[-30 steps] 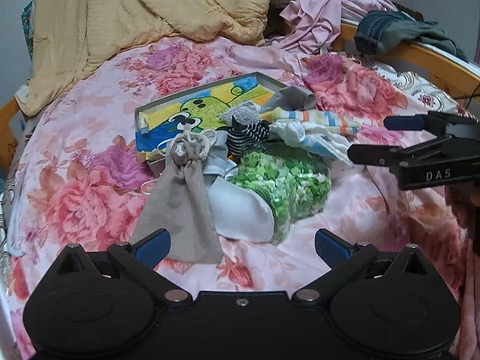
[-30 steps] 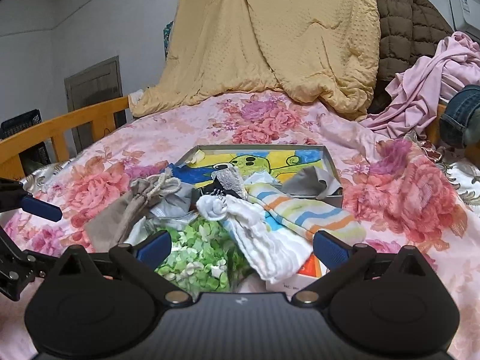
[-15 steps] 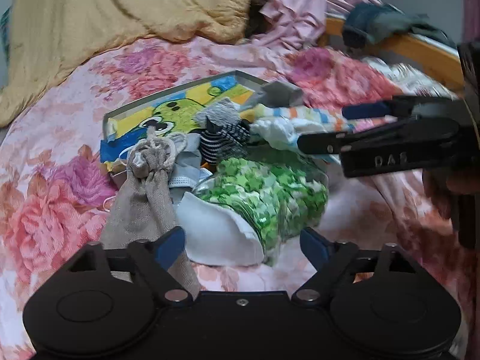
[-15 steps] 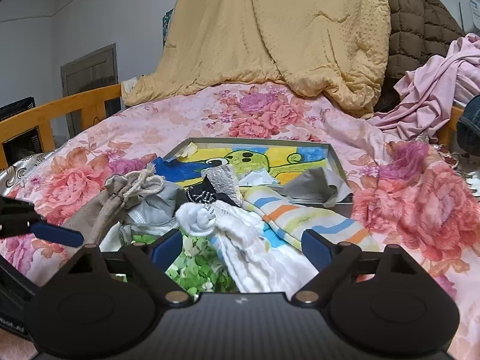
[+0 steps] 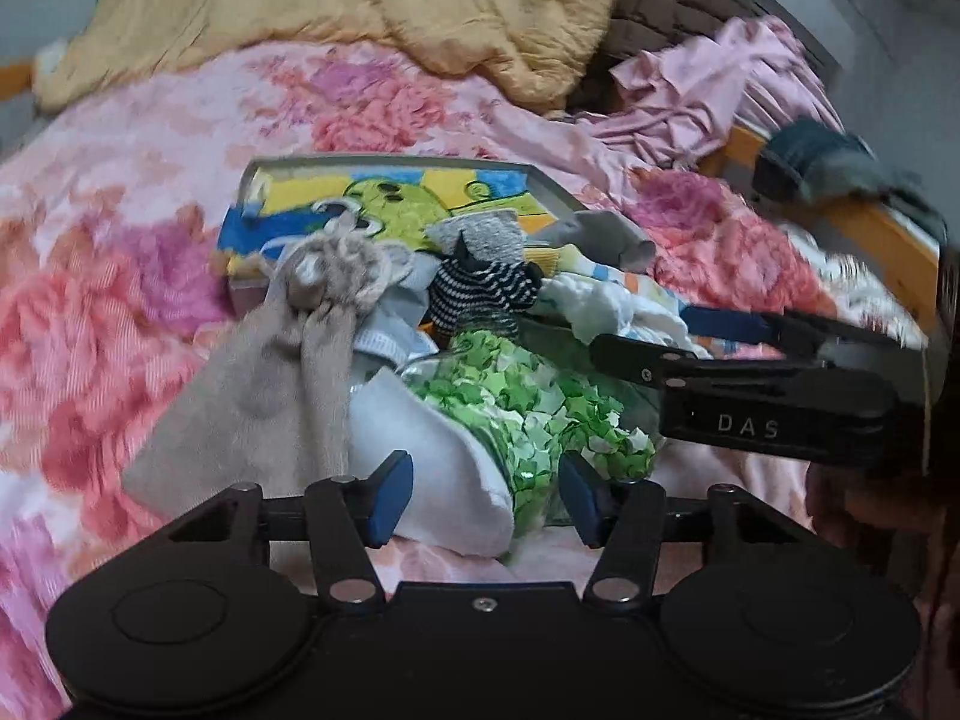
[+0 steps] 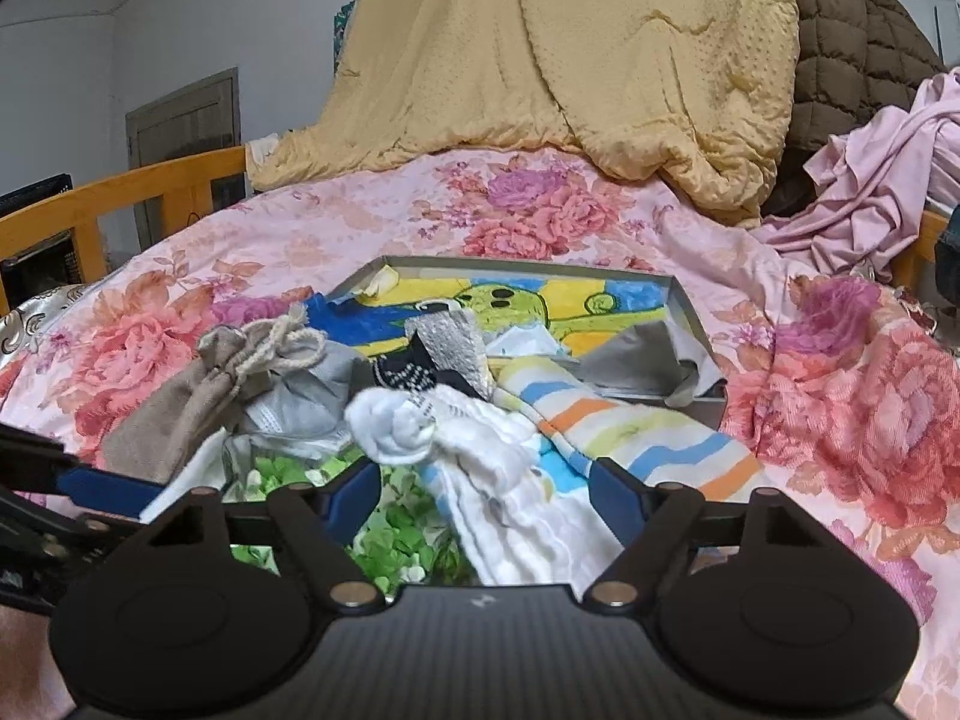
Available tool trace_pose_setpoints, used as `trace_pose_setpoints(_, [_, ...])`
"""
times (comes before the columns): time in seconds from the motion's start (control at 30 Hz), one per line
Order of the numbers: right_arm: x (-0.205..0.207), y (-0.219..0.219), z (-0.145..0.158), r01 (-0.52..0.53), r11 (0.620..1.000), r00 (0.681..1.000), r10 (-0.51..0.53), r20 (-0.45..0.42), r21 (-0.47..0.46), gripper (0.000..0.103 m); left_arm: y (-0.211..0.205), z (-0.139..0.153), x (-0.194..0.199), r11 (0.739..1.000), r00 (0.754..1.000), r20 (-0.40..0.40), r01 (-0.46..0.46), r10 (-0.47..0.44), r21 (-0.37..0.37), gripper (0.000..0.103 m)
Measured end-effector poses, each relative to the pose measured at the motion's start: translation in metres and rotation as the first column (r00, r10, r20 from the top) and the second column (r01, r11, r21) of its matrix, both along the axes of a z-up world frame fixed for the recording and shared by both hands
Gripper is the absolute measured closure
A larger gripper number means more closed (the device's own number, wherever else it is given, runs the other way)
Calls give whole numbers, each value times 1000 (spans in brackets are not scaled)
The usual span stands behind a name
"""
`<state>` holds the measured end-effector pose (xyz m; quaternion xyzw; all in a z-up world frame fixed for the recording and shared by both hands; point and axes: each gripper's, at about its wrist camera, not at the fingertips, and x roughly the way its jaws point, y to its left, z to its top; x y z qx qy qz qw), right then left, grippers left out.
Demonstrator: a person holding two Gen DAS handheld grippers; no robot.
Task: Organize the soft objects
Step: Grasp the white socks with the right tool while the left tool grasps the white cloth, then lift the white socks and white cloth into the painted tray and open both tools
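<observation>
- Where a floral bedspread covers the bed, a yellow quilt heaps beyond both grippers.
- Ahead, the shallow box holds a cartoon cloth.
- The left gripper is closing around the white cloth and green-flake bag, pads not pressing.
- The right gripper is closing around a white towel, lengthwise toward it, unpressed.

My left camera looks down low and close at the pile of soft things. My right camera sees the same pile from its other side.
</observation>
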<state>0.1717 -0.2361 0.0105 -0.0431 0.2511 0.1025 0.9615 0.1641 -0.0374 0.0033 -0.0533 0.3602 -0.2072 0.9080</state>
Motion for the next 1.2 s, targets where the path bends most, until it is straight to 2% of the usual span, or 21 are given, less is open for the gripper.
trace_pose_setpoints(0.13, [2,-3,-2,7,1000,1000,-7,-2,4,35,7,-3,-2,998,999,-35,-37,35,-57,50])
trace_pose_setpoints(0.23, [4,-6,-3,19,1000,1000,-19,-9,18,39,12,-5,-1,993,997,-59,-50,44,-103,55])
trace_pose_setpoints(0.5, [4,-6,-3,19,1000,1000,-19,-8,21,42,22,-3,-4,985,993,-67,-105,97,-135,60])
trace_pose_setpoints(0.63, [4,-4,-3,14,1000,1000,-13,-8,21,48,28,-5,0,980,989,-76,-136,126,-143,61])
trace_pose_setpoints(0.77, [3,-1,-3,3,1000,1000,-3,-8,15,55,27,-6,3,981,988,-82,-139,129,-139,69])
trace_pose_setpoints(0.93, [1,1,-3,-6,1000,1000,6,-9,3,74,26,-10,8,982,990,-86,-127,115,-142,78])
trace_pose_setpoints(1.0, [0,2,-2,-9,1000,1000,9,-7,-4,79,25,-12,10,982,991,-85,-116,104,-148,89])
trace_pose_setpoints(1.03, [0,2,-2,-9,1000,1000,9,-9,-3,82,24,-13,10,982,991,-84,-112,100,-150,91])
trace_pose_setpoints(1.1, [-1,2,-2,-12,1000,1000,12,-13,6,83,25,-14,11,982,992,-81,-107,95,-158,97])
trace_pose_setpoints(1.2, [-3,1,0,-20,999,1000,20,-8,25,85,26,-16,12,978,993,-82,-103,90,-181,102])
